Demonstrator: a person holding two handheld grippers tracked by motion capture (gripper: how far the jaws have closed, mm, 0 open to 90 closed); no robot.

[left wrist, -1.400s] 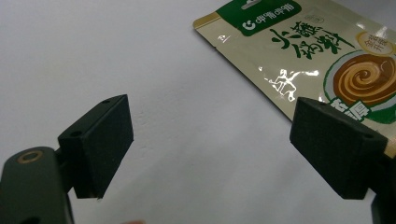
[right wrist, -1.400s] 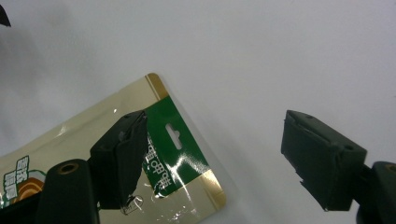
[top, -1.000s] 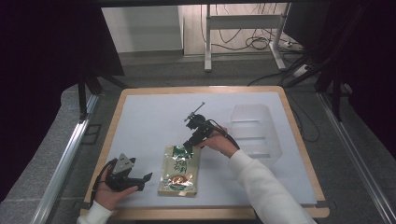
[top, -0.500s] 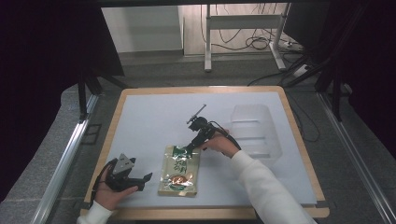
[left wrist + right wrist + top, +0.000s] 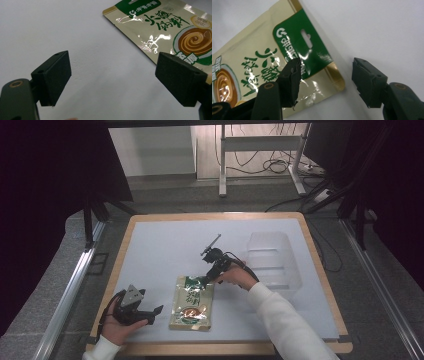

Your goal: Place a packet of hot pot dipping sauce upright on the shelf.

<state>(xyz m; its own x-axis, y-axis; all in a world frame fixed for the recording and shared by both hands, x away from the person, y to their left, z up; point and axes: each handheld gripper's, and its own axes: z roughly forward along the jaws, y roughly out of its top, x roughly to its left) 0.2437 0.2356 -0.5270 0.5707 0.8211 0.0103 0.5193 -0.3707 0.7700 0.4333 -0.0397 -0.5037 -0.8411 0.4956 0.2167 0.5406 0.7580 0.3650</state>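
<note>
A cream and green sauce pouch (image 5: 192, 302) with a brown swirl lies flat on the white table top. My right gripper (image 5: 207, 278) reaches down at the pouch's top right corner. In the right gripper view, one jaw of that gripper (image 5: 327, 80) hovers over the green header of the pouch (image 5: 262, 62) and the other over bare table. The corner lies between them, unpressed, and the jaws have just been closing. My left gripper (image 5: 156, 314) rests open to the left of the pouch. In the left gripper view, the wide-apart jaws of that gripper (image 5: 112, 82) hold nothing, and the pouch (image 5: 160, 27) lies past the right jaw.
A clear plastic container (image 5: 272, 262) stands on the right part of the table. The wooden rim (image 5: 125, 250) frames the white surface. Metal rails run along both sides of the table, and desk legs and cables lie on the floor beyond it.
My right gripper has crept slightly lower toward the pouch's top corner. The left hand and the pouch have stayed put.
</note>
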